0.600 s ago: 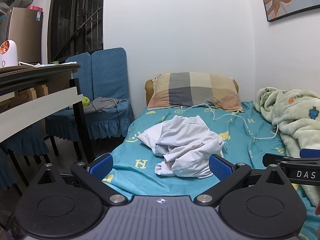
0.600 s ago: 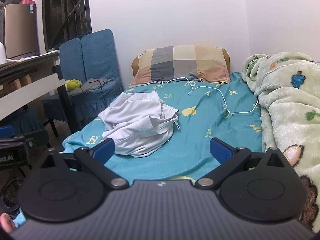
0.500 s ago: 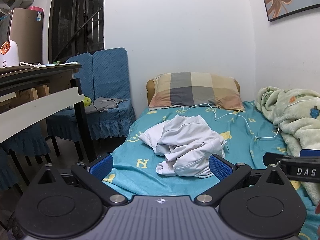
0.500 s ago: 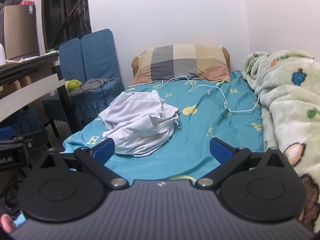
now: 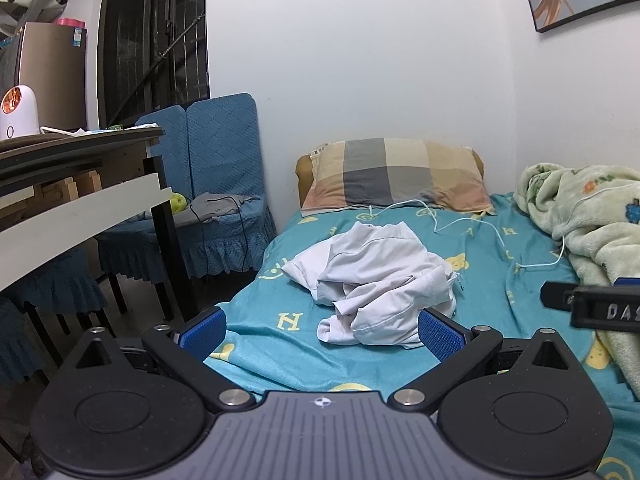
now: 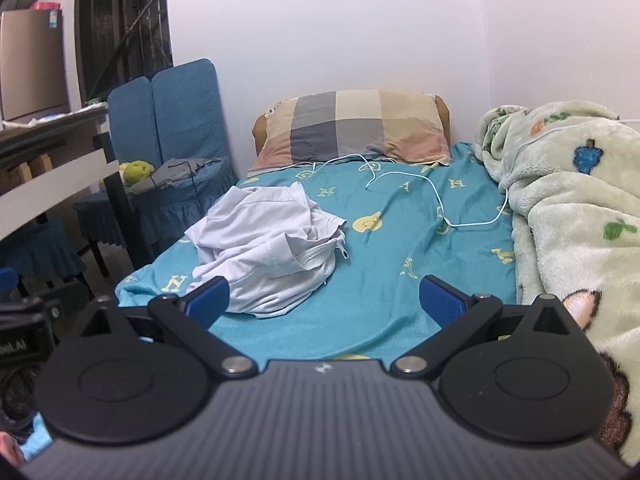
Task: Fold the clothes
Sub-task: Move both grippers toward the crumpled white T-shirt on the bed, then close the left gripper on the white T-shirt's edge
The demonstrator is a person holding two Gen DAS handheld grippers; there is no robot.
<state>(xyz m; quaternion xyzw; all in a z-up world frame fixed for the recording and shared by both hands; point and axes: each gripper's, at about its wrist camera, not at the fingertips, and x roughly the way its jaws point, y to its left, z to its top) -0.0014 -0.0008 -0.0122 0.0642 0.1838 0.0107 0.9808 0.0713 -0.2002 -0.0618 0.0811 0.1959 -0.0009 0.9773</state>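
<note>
A crumpled white garment (image 5: 376,280) lies in a heap on the teal bed sheet (image 5: 500,280), towards the bed's left side; it also shows in the right wrist view (image 6: 272,248). My left gripper (image 5: 322,330) is open and empty, hovering over the foot of the bed just short of the garment. My right gripper (image 6: 326,300) is open and empty, also at the foot of the bed, with the garment ahead and to its left. The right gripper's side shows at the right edge of the left wrist view (image 5: 592,304).
A checked pillow (image 5: 396,176) lies at the head of the bed. A white cable (image 6: 420,192) runs across the sheet. A pale green fleece blanket (image 6: 568,208) is piled along the right side. Blue-covered chairs (image 5: 216,184) and a desk (image 5: 80,184) stand to the left.
Both grippers have drifted slightly forward and up towards the bed; the garment looks a little nearer. Jaws stay open. The garment has not moved.
</note>
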